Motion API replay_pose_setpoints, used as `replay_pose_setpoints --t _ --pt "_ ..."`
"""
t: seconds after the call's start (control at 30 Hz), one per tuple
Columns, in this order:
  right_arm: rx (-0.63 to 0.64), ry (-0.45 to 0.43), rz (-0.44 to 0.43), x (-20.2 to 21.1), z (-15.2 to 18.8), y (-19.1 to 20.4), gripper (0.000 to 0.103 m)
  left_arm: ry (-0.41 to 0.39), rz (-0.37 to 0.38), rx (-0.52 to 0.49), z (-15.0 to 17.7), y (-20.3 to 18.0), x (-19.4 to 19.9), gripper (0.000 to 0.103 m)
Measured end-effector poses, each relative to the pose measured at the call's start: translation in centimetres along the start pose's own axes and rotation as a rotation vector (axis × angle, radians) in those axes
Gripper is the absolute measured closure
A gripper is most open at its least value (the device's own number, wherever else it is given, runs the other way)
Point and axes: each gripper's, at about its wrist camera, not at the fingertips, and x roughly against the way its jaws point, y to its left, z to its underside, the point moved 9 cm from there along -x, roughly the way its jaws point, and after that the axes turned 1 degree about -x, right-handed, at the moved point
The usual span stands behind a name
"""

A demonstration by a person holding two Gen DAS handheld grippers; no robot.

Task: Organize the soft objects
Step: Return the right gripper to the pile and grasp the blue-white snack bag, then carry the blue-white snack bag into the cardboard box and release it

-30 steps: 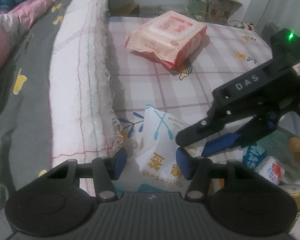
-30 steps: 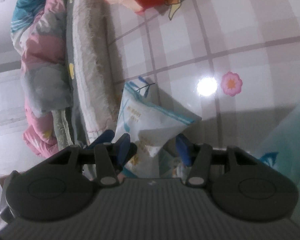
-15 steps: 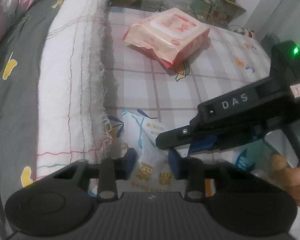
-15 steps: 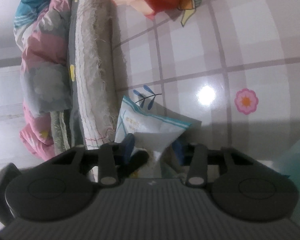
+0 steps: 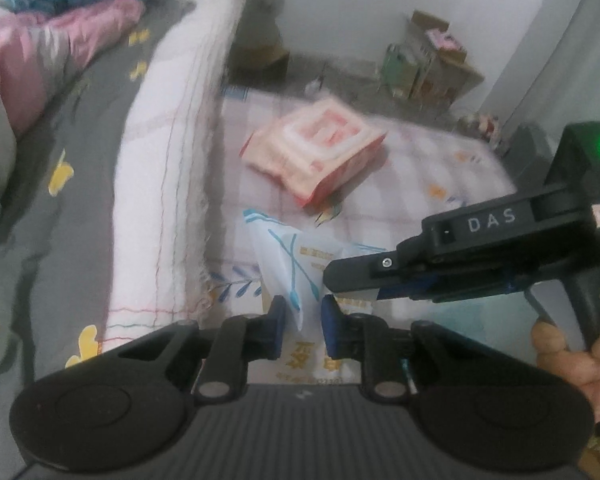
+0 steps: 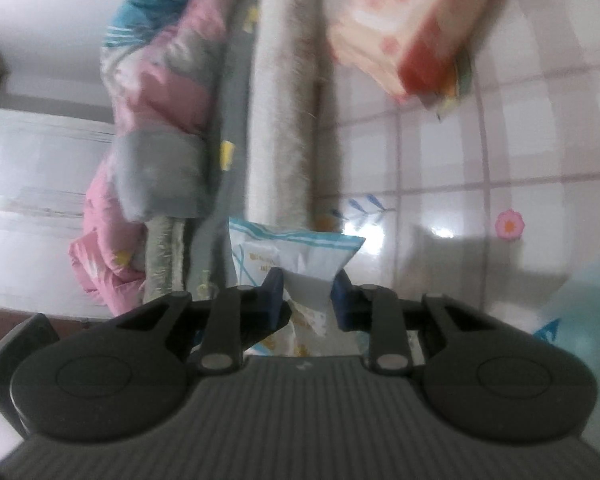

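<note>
A white and blue cotton swab bag [image 5: 296, 264] hangs lifted above the checked mat, held from two sides. My left gripper [image 5: 303, 320] pinches its lower part, its jaws still closing on the plastic. My right gripper [image 5: 340, 276] enters the left wrist view from the right and grips the same bag. In the right wrist view the cotton swab bag [image 6: 296, 252] sits squeezed between the right gripper [image 6: 307, 292], whose jaws are also closing. A pink and red wet-wipes pack [image 5: 316, 156] lies farther back on the mat, and the wet-wipes pack [image 6: 404, 28] shows again at the top of the right wrist view.
A rolled white blanket [image 5: 168, 184] and a grey quilt [image 5: 48, 216] border the mat [image 5: 420, 168] on the left. Pink and teal bedding [image 6: 156, 92] is heaped beyond. Cardboard boxes [image 5: 428, 64] stand by the far wall. A hand [image 5: 568, 352] holds the right gripper's handle.
Both grippers closed on the cotton swab bag and lifted it off the mat. The views rose, and more of the room's far side shows now.
</note>
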Motion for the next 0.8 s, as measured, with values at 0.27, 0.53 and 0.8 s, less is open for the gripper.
replay_pose_setpoints --t 0.27,0.53,0.8 --pt "0.121 -0.13 -0.069 9.8 1.2 2.8 0.08 -0.13 0.047 -0.046 -1.3 -7.6 5.9 0.085" --pt "0.184 -0.289 -0.039 23.0 3.7 -0.1 0.081 -0.174 0.19 -0.155 -0.7 -19.6 7.3 0.085" --pt "0.139 -0.441 0.12 35.8 6.5 -8.3 0.081 -0.097 0.383 -0.271 1.6 -33.3 3.0 0.085"
